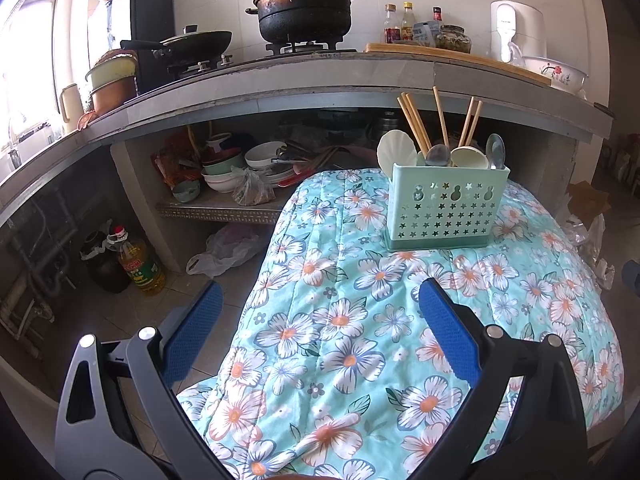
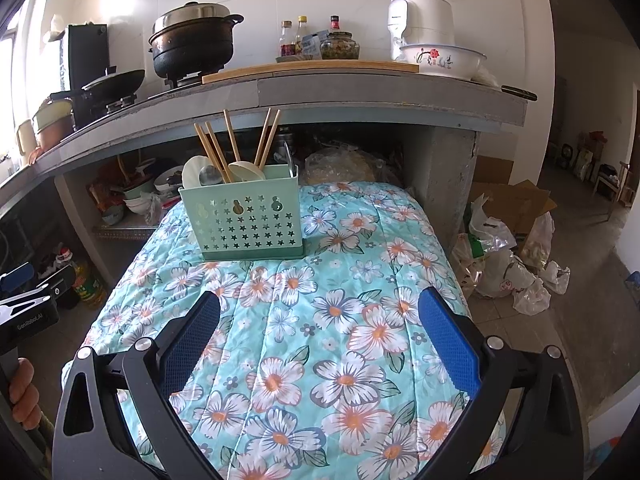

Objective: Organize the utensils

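A mint-green utensil holder (image 1: pixel 444 206) (image 2: pixel 242 218) with star cut-outs stands at the far end of a table under a floral quilt (image 1: pixel 360 320) (image 2: pixel 320 300). Wooden chopsticks (image 1: pixel 416 124) (image 2: pixel 216 148), metal spoons (image 1: pixel 496 151) (image 2: pixel 208 174) and pale ladle-like scoops (image 1: pixel 396 150) (image 2: pixel 194 170) stick up out of it. My left gripper (image 1: pixel 322 294) hovers open over the quilt's near left edge, empty. My right gripper (image 2: pixel 320 306) is open and empty above the quilt, well short of the holder. The left gripper (image 2: pixel 24 280) also shows at the left edge of the right wrist view, held by a hand (image 2: pixel 22 392).
A concrete counter (image 1: pixel 320 76) (image 2: pixel 360 88) runs behind the table, carrying a black pot (image 1: pixel 304 4), a wok (image 1: pixel 192 42), bottles and a white appliance (image 2: pixel 420 20). Bowls and plates (image 1: pixel 248 162) crowd the shelf below. An oil bottle (image 1: pixel 140 260) and plastic bags (image 2: pixel 504 264) sit on the floor.
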The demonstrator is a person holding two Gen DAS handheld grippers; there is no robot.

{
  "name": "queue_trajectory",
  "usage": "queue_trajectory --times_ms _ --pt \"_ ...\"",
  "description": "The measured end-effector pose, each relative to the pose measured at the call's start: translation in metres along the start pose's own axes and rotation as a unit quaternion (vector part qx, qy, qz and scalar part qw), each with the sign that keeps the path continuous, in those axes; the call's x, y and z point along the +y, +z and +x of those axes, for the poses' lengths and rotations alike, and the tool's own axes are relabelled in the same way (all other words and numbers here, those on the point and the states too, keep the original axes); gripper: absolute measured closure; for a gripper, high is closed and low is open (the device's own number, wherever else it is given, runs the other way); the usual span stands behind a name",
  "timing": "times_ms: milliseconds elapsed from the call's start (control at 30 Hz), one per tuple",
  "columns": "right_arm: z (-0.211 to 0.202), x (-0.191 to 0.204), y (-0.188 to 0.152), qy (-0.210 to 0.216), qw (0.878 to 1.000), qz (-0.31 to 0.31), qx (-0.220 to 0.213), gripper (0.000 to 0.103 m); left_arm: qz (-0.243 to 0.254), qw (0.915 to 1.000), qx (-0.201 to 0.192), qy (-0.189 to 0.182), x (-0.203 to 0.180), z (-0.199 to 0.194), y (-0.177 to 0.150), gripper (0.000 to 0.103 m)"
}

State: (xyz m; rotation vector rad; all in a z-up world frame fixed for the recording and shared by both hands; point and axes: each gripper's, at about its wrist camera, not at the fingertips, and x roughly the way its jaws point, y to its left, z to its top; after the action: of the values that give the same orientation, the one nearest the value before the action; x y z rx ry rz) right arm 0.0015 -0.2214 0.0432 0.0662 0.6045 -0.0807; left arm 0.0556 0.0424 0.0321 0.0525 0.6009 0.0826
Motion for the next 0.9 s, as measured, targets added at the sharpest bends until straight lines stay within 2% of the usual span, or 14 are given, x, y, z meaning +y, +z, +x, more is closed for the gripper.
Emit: queue_trajectory --times_ms 900 --pt "0.0019 0.0016 -0.0017 0.000 1.000 -0.003 0.002 0.007 0.000 1.0000 0.001 0.000 0.0001 0.0003 0.0001 0.008"
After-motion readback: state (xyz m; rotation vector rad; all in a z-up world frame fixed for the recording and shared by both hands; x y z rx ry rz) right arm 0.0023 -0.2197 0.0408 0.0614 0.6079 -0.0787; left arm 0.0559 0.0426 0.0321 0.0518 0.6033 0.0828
